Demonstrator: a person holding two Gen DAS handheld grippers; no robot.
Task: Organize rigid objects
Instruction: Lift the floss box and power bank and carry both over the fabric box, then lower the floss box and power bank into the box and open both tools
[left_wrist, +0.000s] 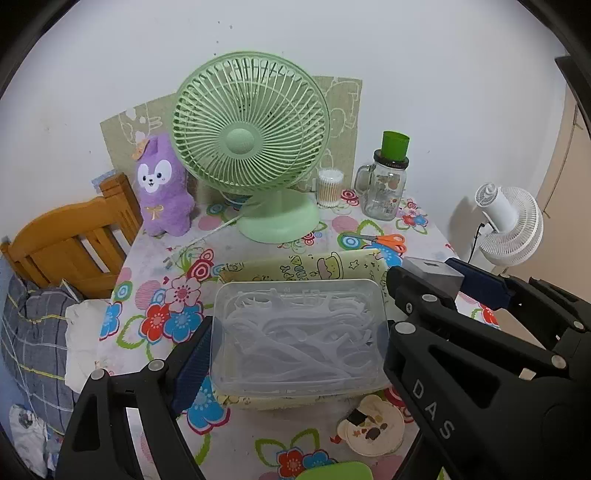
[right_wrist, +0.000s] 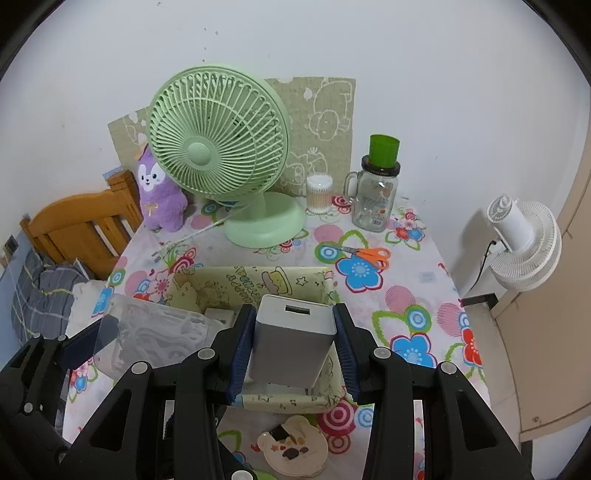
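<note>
My left gripper (left_wrist: 299, 343) is shut on a clear plastic box (left_wrist: 299, 328) full of white picks, with a pad pressed on each side. The box hangs over a yellow cartoon-print basket (left_wrist: 295, 267) on the flowered table. My right gripper (right_wrist: 293, 343) is shut on a grey rectangular block (right_wrist: 291, 339) with a slot in its top face. It holds the block above the same basket (right_wrist: 255, 282), to the right of the clear box (right_wrist: 155, 332). Small white items lie in the basket, mostly hidden.
A green desk fan (left_wrist: 251, 147), a purple plush (left_wrist: 162, 188), a swab tub (left_wrist: 328, 186) and a glass jar mug (left_wrist: 384, 192) line the back. Orange scissors (left_wrist: 388, 242) lie behind the basket, a bear coaster (left_wrist: 373, 428) in front. A wooden chair (left_wrist: 70, 247) stands left, a white fan (left_wrist: 509, 229) right.
</note>
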